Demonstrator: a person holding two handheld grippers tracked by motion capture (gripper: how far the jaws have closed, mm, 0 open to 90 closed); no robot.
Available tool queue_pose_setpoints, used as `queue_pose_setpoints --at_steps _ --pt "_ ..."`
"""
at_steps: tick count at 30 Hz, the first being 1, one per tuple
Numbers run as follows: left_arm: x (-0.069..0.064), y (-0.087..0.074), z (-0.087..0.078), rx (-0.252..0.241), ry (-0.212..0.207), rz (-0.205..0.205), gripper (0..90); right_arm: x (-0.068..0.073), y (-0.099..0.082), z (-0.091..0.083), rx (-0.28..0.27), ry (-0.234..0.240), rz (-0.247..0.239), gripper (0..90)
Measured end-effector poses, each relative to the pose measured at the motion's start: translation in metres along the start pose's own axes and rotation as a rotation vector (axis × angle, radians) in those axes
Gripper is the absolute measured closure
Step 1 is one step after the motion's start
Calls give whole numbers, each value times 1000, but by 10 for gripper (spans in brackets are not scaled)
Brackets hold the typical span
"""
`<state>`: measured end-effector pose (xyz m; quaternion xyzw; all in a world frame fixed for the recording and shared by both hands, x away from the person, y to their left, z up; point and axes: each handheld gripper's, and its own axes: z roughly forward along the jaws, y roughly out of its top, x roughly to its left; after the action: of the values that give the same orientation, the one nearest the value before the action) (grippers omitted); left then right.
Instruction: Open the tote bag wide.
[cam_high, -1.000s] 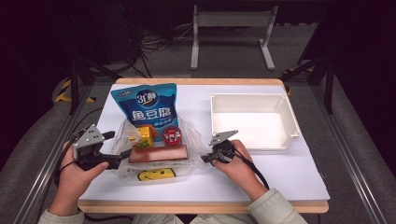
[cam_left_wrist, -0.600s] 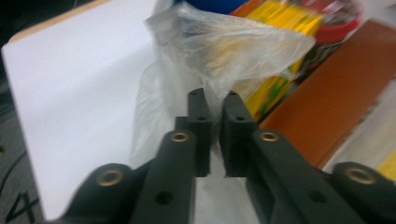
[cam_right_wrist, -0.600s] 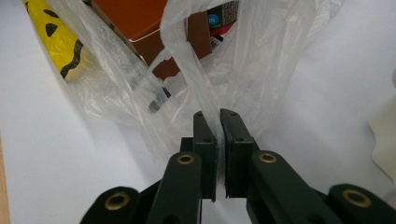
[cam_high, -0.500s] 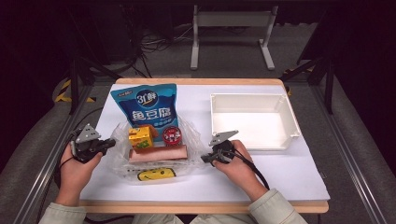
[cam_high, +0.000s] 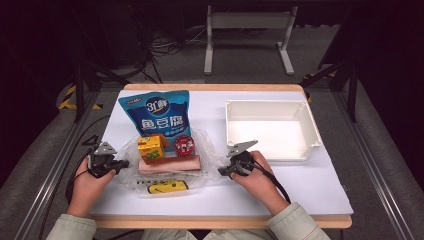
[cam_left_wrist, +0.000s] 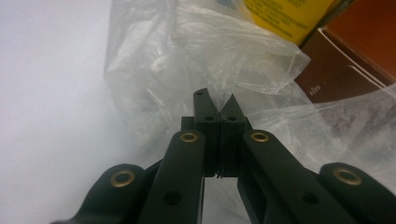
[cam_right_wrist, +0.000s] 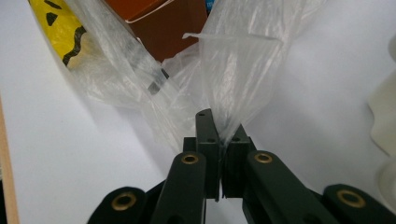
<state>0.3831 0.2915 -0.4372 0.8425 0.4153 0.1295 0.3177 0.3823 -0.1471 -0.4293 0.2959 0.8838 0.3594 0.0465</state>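
High view: left gripper (cam_high: 118, 164) has dropped to the bag (cam_high: 210, 152) and snapped closed, pinching its edge. Right gripper (cam_high: 223, 171) stays put, pinching the opposite edge.

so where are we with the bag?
Done: both grips are on. The left gripper and right gripper are each shut on the clear plastic bag, one per side. In hand: holding it on the table. Left: the snacks are inside; the white rectangular tray holds nothing.

white table (cam_high: 300, 185) — on it: clear plastic bag (cam_high: 205, 150) | blue snack pouch (cam_high: 157, 117) | white tray (cam_high: 312, 137)
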Motion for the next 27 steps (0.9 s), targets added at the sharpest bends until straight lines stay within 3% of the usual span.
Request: queue_pose_setpoints --at_steps 7,13,14,18,20,27 --pt "1 -3 2 -23 -16 -14 888 -1 -8 -4 12 21 35 886" --pt "1 -3 2 -43 -5 -11 885 -2 -9 -4 12 32 51 786" --pt "1 -3 -1 -59 -6 -14 885 -1 -6 -7 -34 13 44 574" --pt "1 -4 -3 -85 -8 -16 884 3 3 -21 -159 1 28 341" --pt "1 -3 -3 -87 -8 -16 884 5 6 -26 -185 -3 19 326" --pt "1 -3 -6 -99 -11 -11 883 25 37 -54 -345 -24 -104 272"
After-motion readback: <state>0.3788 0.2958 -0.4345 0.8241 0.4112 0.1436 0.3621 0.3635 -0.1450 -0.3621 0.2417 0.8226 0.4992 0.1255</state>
